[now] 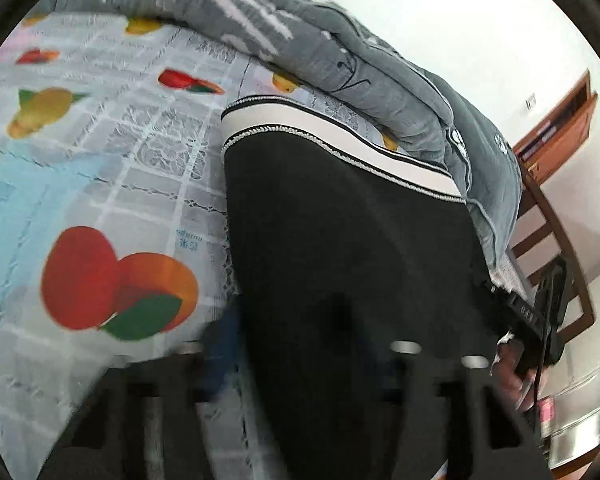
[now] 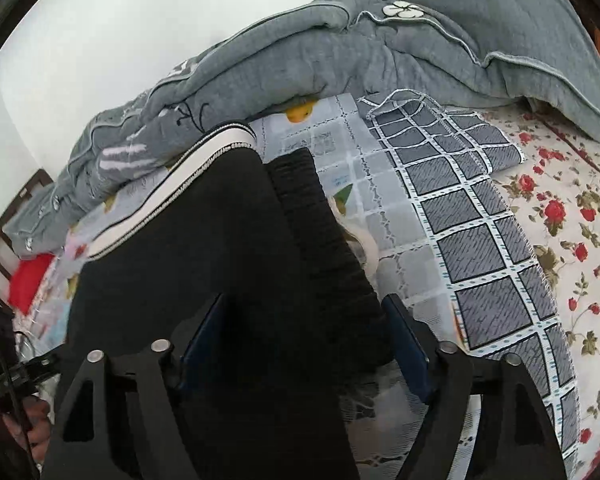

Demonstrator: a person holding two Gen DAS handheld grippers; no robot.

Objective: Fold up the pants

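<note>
Pants: black pants (image 2: 204, 248) lie folded on the bed, over a plastic fruit-print sheet (image 1: 100, 160); the white side stripe (image 1: 340, 136) runs along the far edge.
Waistband: the ribbed black band (image 2: 320, 240) sits along the pants' right edge in the right wrist view, running from 12 down to 5 o'clock.
Right claw: right claw (image 2: 304, 344) is spread, blue pads either side of the waistband end, and no pad presses on the cloth.
Left claw: left claw (image 1: 300, 360) is badly blurred low over the black fabric; I cannot tell whether it pinches anything.
Crowding at 12 o'clock: a bunched grey quilt (image 2: 340, 60) is heaped right behind the pants, touching the striped edge.
Right side, 2 to 4 o'clock: a grey checked cloth (image 2: 480, 220) overlaps the fruit sheet, with a rose-print bedsheet (image 2: 572, 220) beyond it.
Left side: a red item (image 2: 28, 280) is tucked under the quilt at 9 o'clock.
Far edge: a dark wooden bed rail (image 1: 548, 232) stands at 3 o'clock in the left view.
</note>
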